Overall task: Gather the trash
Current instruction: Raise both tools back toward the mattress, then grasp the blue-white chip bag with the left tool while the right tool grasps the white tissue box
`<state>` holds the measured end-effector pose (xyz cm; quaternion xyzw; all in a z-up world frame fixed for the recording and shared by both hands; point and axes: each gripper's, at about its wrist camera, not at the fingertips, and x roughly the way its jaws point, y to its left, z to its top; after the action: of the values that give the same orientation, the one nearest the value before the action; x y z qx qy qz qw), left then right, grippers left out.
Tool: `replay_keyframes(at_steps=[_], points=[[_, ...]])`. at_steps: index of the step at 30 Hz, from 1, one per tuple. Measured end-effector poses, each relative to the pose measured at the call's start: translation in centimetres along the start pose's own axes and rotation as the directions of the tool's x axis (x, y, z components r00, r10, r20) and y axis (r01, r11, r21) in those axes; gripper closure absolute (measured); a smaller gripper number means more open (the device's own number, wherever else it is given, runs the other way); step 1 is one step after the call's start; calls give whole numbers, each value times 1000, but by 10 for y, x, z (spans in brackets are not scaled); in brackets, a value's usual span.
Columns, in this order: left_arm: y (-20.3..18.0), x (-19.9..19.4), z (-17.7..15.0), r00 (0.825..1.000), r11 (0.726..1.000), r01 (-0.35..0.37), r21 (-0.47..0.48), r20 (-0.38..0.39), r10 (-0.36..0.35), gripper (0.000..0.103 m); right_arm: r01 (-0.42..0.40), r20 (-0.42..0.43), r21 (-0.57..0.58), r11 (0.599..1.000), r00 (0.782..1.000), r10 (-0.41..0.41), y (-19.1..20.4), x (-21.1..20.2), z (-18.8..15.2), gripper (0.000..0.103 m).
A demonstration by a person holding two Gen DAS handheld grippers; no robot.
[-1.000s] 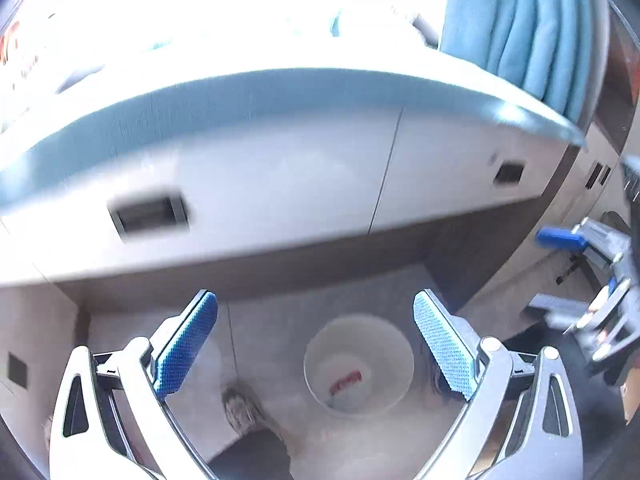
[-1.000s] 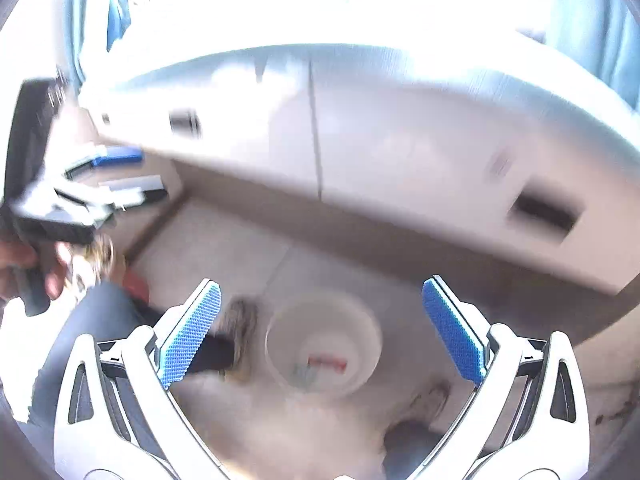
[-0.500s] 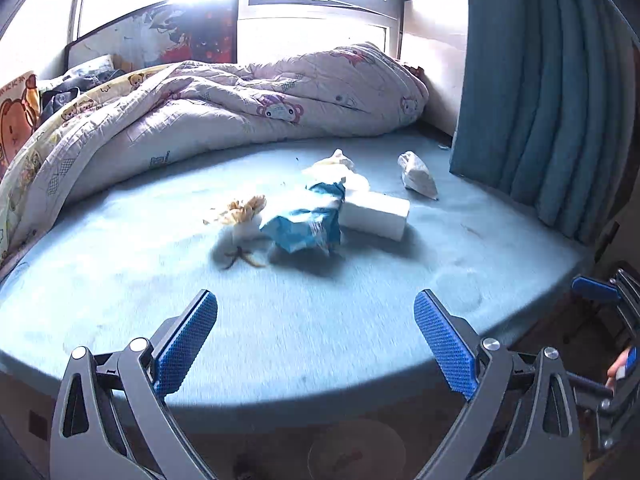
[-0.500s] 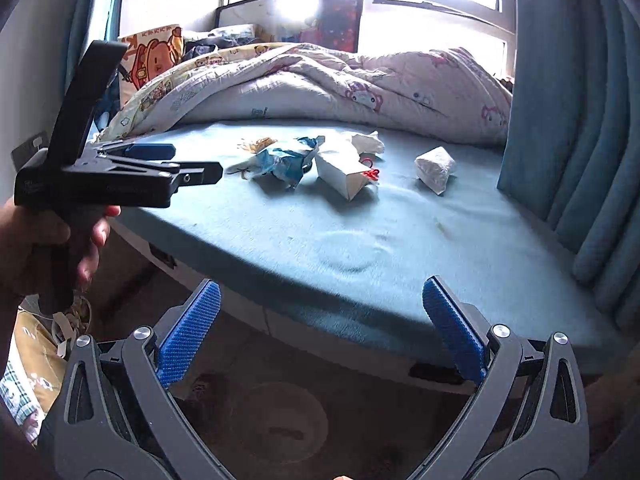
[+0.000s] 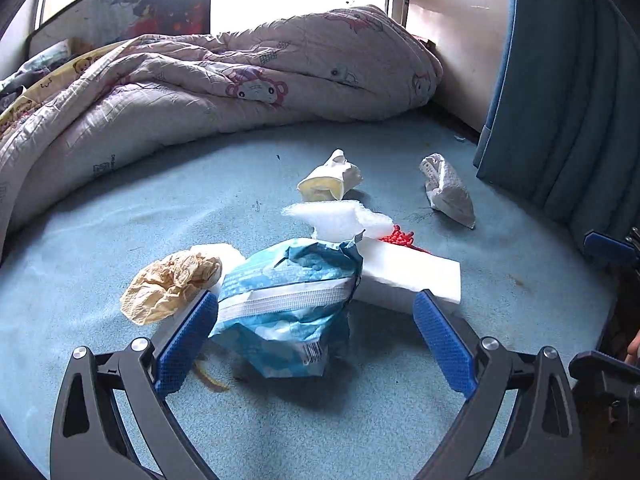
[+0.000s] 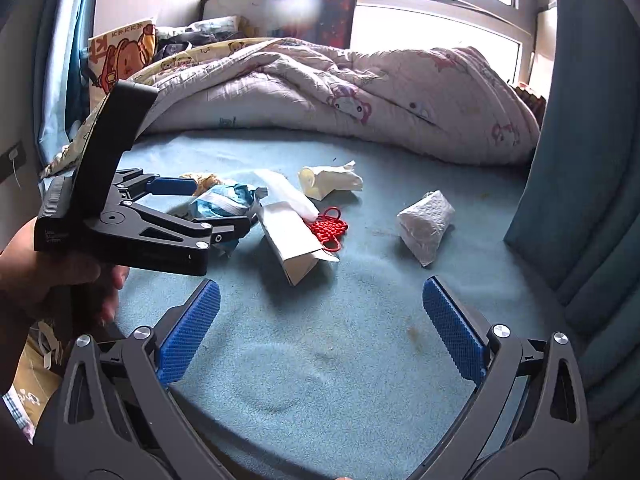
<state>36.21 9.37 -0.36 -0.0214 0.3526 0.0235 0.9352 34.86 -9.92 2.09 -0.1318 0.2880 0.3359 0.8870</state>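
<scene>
Trash lies on the blue bed [image 5: 120, 216]. A crumpled blue snack bag [image 5: 288, 304] sits between the open fingers of my left gripper [image 5: 316, 340], which also shows in the right wrist view [image 6: 208, 208] around the bag [image 6: 224, 204]. Beside it are a tan paper wad [image 5: 172, 280], a white box [image 5: 404, 276], a red bead knot [image 6: 330, 226], a cream crumpled carton [image 5: 330, 180] and a white paper wad [image 6: 426, 224]. My right gripper [image 6: 320, 336] is open and empty, over bare bed nearer the front edge.
A rumpled pink quilt [image 5: 224, 80] fills the far side of the bed. A blue curtain [image 5: 568, 88] hangs at the right. A cartoon pillow [image 6: 120, 56] stands at the far left by the window.
Both grippers rose from pointing down at the floor bin to the bed top. My left gripper moved forward until the blue bag sits between its open fingers. My right gripper moved closer over the bed.
</scene>
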Motion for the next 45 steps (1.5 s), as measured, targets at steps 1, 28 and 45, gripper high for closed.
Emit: replay_keyframes(at_steps=[1, 28, 45], points=[[-2, 5, 0, 1000, 1000, -12, 12, -7, 12, 7, -3, -6, -1, 1000, 1000, 3, -1, 4, 0, 5], [45, -43, -39, 999, 999, 43, -26, 29, -42, 100, -63, -196, -73, 995, 979, 48, 33, 113, 29, 47], [32, -8, -16, 985, 985, 169, -22, -22, -170, 27, -73, -179, -52, 996, 982, 63, 31, 109, 24, 46]])
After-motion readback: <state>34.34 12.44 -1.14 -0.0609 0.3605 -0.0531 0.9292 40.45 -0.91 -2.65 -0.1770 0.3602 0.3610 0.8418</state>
